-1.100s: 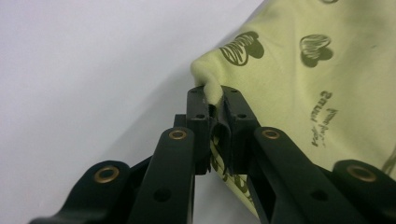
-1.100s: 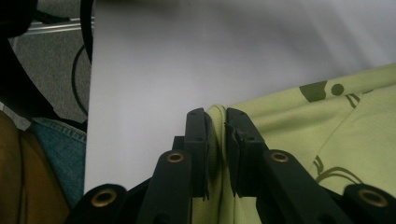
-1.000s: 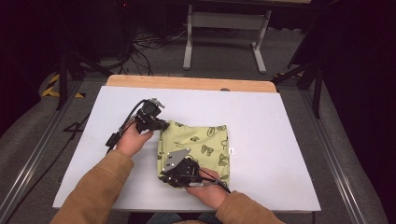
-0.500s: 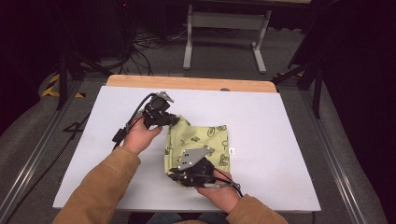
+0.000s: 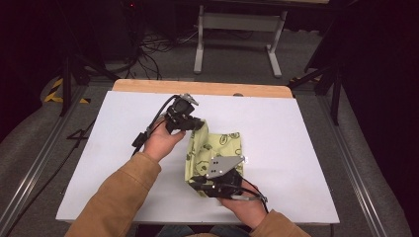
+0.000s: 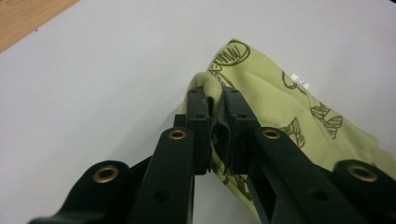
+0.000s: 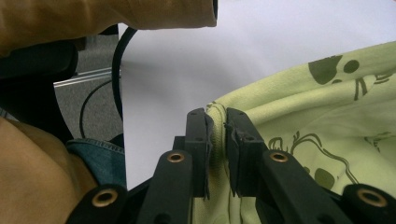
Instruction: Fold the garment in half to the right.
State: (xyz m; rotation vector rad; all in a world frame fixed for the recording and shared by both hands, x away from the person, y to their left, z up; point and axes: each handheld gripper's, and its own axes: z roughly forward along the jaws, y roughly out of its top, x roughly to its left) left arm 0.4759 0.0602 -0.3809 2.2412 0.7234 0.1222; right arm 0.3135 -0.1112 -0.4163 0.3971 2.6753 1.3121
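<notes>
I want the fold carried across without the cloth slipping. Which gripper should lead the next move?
Probably the left gripper: it is shut on the green cloth's far corner, already lifted off the white table. The right gripper pinches the near edge, lower.

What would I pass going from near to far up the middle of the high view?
Right gripper → green printed cloth → left gripper → bare white table top → wooden edge strip → grey floor with a metal stand.
</notes>
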